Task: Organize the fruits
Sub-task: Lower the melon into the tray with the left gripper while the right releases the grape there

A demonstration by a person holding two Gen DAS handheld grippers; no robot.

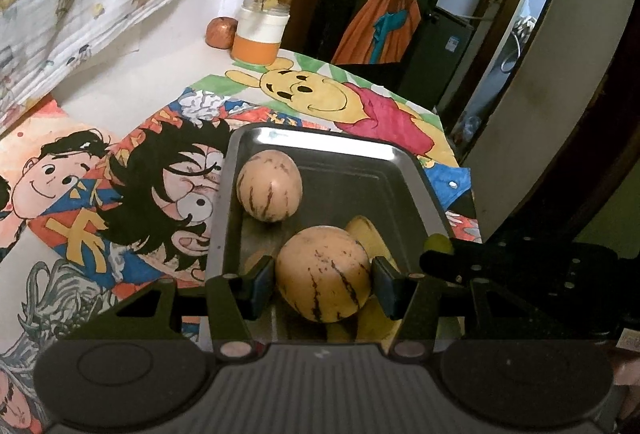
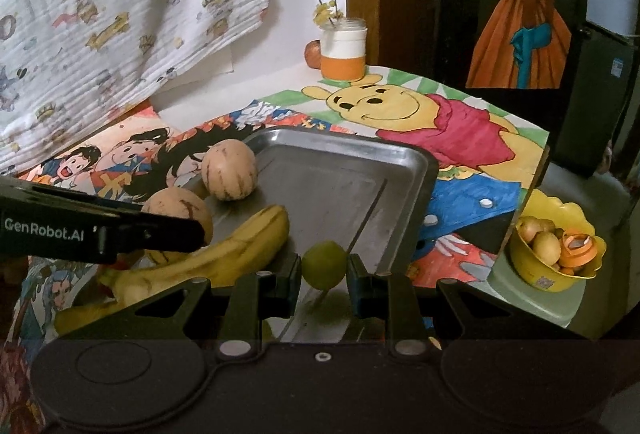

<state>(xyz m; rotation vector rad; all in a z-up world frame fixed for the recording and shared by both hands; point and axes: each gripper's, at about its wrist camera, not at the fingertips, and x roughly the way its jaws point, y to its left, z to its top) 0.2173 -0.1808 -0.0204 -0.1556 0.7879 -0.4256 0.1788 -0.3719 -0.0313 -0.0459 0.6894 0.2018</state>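
The left gripper (image 1: 323,284) has its jaws closed on a striped melon (image 1: 323,274), one pad on each flank at the widest part, near end of the metal tray (image 1: 420,186). A second melon (image 1: 269,186) sits at the tray's far left, well apart. The right gripper (image 2: 324,270) has its jaws narrow, pinching a small green fruit (image 2: 324,264) just above the tray's near edge, to the right of a banana (image 2: 224,254).

The melon looks fairly heavy, firm and smooth-skinned; being round it could roll or slip, so the grip across its middle seems the right one, and it should be set down gently. The green fruit looks light and firm but small and round; it could pop out of the pads, so a centred pinch suits it. The banana is probably soft and easily bruised, best taken mid-length.
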